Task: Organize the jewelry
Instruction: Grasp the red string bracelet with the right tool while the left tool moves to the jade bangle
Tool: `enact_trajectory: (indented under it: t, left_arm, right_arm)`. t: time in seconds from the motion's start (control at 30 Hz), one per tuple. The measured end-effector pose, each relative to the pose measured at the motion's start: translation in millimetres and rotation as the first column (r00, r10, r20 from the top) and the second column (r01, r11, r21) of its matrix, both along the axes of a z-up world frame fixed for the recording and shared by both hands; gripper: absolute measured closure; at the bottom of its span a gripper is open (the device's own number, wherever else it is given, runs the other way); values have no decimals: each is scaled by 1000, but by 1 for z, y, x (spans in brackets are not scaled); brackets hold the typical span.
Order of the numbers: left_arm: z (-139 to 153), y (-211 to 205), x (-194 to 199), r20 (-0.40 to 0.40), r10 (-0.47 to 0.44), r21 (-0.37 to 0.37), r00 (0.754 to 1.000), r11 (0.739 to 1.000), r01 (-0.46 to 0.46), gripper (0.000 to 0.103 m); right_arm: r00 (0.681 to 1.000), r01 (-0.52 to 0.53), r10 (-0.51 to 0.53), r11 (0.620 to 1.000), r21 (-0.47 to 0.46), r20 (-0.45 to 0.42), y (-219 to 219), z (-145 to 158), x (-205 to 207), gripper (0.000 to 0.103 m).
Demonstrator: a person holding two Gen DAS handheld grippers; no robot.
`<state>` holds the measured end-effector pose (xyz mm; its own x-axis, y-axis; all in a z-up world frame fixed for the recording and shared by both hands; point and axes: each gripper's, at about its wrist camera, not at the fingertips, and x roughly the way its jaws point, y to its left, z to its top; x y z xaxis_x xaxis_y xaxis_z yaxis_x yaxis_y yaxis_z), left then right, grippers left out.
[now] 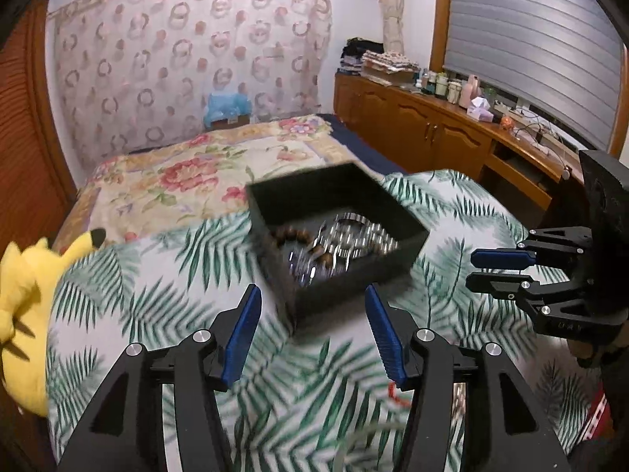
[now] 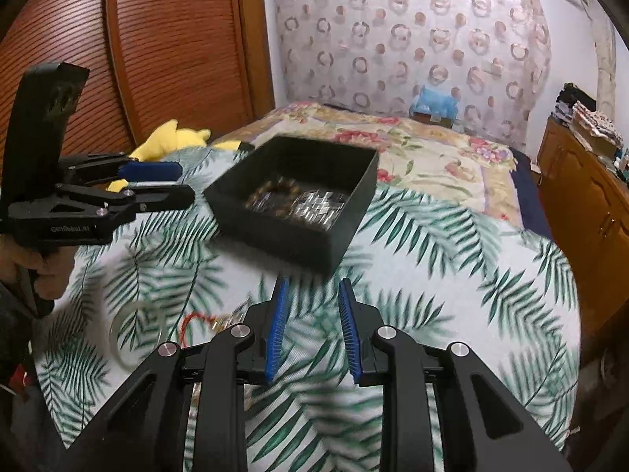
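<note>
An open black box (image 1: 346, 287) (image 2: 283, 240) sits on the palm-leaf bedspread, holding a brown bead bracelet (image 1: 291, 236) (image 2: 271, 190) and a heap of silver jewelry (image 1: 354, 236) (image 2: 318, 204). My left gripper (image 1: 312, 314) (image 2: 184, 181) is open just short of the box's near corner, nothing between its blue pads. The right gripper (image 2: 312, 306) (image 1: 473, 269) is open by a narrow gap with nothing in it, hovering over the spread in front of the box. A red cord piece (image 2: 196, 320) (image 1: 397, 393) and a clear bangle (image 2: 129, 330) lie on the spread nearer than the box.
A yellow plush toy (image 1: 23, 306) (image 2: 173, 137) lies at the bed's left edge. Beyond the box the bed carries a floral quilt (image 1: 188, 173). A wooden cabinet (image 1: 432, 129) with bottles and clutter runs along the right wall, and slatted wooden doors (image 2: 157, 39) stand on the left.
</note>
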<state>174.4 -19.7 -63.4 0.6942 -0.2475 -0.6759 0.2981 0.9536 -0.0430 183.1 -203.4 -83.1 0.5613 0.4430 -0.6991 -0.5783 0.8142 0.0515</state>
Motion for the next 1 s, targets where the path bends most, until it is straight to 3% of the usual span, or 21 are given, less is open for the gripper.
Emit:
enact_trajectory:
  t: [0.3, 0.93, 1.0]
  left_arm:
    - [-28, 25, -35, -74, 35, -2, 997, 999, -36, 45]
    - [-36, 27, -79, -83, 38, -26, 996, 999, -40, 43]
    - [-37, 26, -83, -82, 35, -27, 996, 999, -37, 43]
  right_arm:
    - [998, -26, 25, 999, -19, -61, 13, -22, -18, 74]
    - [991, -42, 42, 999, 2, -130, 31, -34, -19, 75]
    - [991, -41, 40, 999, -3, -128, 32, -35, -18, 79]
